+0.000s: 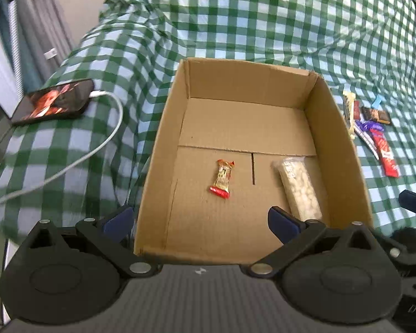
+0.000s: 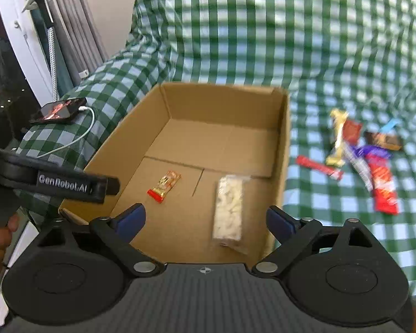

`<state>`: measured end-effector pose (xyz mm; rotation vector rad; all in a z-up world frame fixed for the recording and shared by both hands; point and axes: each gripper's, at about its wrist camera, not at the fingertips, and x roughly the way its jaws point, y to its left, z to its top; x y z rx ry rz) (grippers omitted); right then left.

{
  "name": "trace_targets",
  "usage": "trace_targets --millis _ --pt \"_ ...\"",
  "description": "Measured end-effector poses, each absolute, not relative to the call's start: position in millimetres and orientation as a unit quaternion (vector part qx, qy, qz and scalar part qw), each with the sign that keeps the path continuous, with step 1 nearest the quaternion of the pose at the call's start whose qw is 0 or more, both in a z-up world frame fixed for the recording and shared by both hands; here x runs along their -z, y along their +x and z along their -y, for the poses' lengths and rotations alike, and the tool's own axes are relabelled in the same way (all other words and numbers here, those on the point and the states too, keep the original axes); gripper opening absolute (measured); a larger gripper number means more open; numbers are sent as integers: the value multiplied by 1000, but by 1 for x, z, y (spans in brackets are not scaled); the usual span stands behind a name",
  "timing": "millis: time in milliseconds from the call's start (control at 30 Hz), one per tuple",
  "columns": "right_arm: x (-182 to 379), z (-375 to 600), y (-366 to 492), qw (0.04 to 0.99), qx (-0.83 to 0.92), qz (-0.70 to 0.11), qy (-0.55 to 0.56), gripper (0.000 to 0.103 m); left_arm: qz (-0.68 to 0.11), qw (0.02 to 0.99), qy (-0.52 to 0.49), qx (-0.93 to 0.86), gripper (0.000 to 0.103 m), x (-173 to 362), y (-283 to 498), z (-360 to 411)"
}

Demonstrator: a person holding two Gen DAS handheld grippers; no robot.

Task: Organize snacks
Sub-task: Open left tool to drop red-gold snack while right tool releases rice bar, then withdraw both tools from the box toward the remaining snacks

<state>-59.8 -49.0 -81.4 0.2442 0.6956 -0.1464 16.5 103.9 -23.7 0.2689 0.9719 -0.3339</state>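
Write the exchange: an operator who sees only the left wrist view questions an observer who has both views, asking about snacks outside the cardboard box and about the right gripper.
Operator: Is anything hidden behind the box, on its right?
Observer: Yes. A thin red stick packet lies on the checked cloth, between the box and the snack pile.
Operator: Is the right gripper carrying anything?
Observer: No. Its jaws stand open and empty above the box's near end.

Soft daylight, fisheye bending, slight blur
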Motion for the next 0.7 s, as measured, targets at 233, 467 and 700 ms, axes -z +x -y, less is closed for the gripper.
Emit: trace_targets --millis 233,467,700 --pt "62 34 -108 941 79 -309 115 98 -444 876 109 153 103 7 -29 -120" --pt "47 14 -140 952 77 -281 93 100 -421 889 100 153 103 -7 -63 -133" --pt "39 9 -168 959 86 -257 84 100 -400 896 99 163 103 -19 -88 -136"
